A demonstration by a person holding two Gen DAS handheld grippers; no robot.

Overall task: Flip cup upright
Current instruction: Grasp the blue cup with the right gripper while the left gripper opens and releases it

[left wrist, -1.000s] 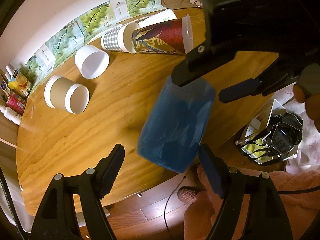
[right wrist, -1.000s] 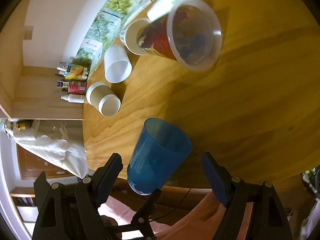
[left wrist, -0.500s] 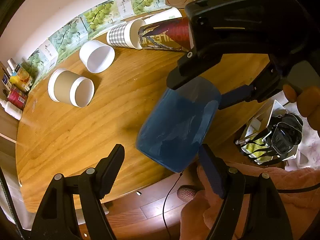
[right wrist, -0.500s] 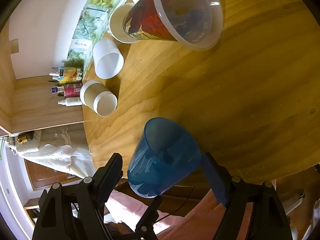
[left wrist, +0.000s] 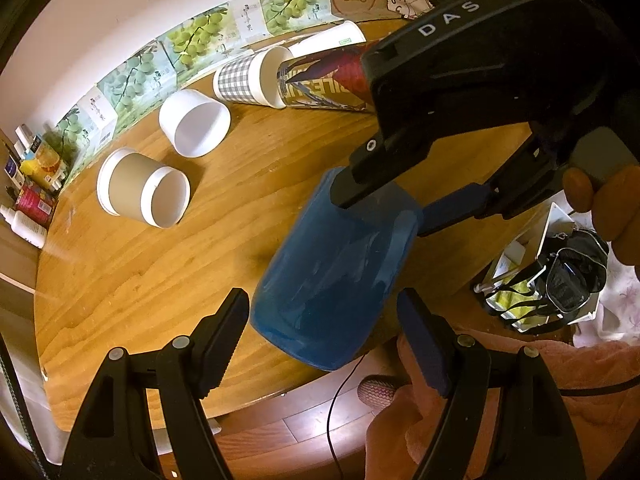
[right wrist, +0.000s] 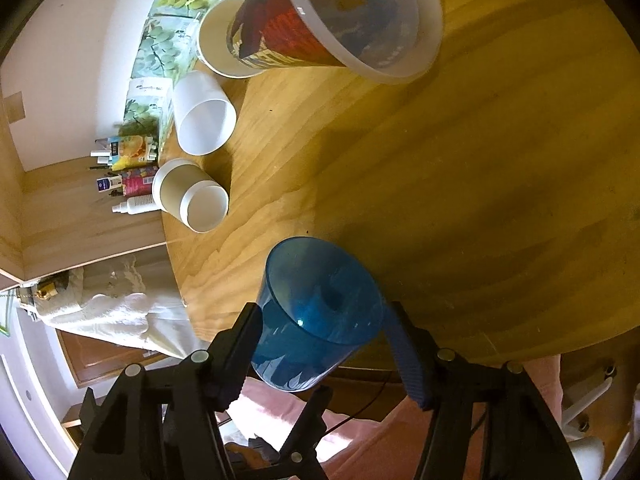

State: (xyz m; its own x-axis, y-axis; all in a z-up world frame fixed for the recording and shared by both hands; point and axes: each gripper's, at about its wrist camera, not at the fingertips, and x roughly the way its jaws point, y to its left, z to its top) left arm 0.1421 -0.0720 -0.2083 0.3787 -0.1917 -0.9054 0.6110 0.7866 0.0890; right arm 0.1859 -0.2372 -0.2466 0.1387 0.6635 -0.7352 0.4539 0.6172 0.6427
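A translucent blue plastic cup [left wrist: 332,276] is held tilted above the front edge of the round wooden table [left wrist: 120,280]. My right gripper [right wrist: 324,336] is shut on the blue cup [right wrist: 316,312], its fingers on the sides near the rim, mouth facing the table. In the left wrist view the right gripper [left wrist: 380,200] comes in from the upper right. My left gripper [left wrist: 324,340] is open, its fingers either side of the cup's base end without touching it.
Several cups lie on their sides at the back: a brown-sleeved paper cup [left wrist: 140,188], a white cup [left wrist: 196,124], a checked cup [left wrist: 252,80] and a large printed clear cup [right wrist: 340,24]. Bottles [right wrist: 128,184] stand on a shelf at left. A basket [left wrist: 552,276] sits on the floor.
The right gripper has closed onto the blue cup and turned it a little more. The left gripper stays open around the cup's base.
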